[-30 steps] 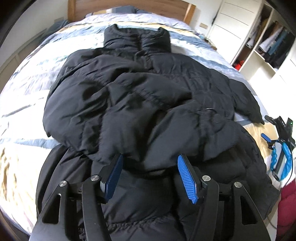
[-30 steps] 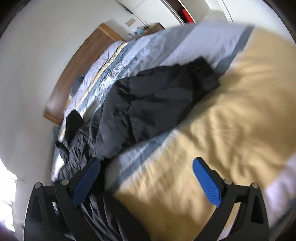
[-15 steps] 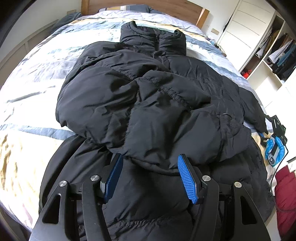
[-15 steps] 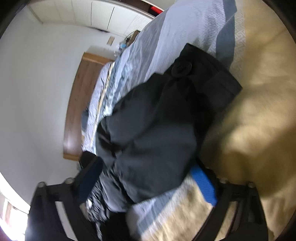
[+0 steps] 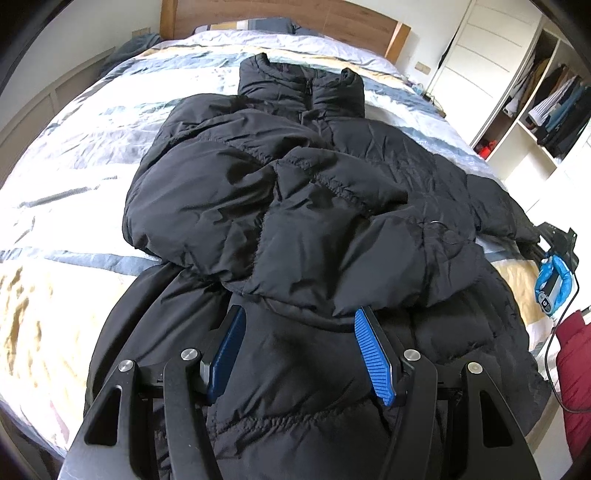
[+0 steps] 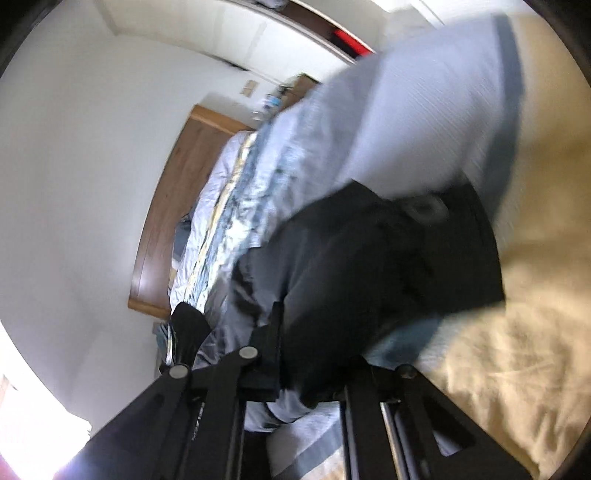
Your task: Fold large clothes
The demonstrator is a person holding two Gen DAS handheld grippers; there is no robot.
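**Right gripper clamps sleeve of black jacket on striped bed**

A black quilted puffer jacket point(image 5: 295, 221) lies front-up on a bed with a blue, white and yellow striped cover point(image 5: 74, 166), its collar toward the wooden headboard point(image 5: 280, 18). One sleeve is folded across the chest. The left gripper point(image 5: 299, 354) points steeply down over the jacket's lower part, its blue ribbed pads point(image 5: 373, 354) standing about half apart and gripping nothing, the fabric merely lying beneath them. The right gripper point(image 6: 310, 369), rolled sideways and tilted slightly downward, has just been closing; its jaws are now pinched tight on the jacket's black sleeve point(image 6: 369, 266), near the cuff end at the bed's edge. That view is blurred. An open white wardrobe point(image 5: 535, 92) stands beside the bed.
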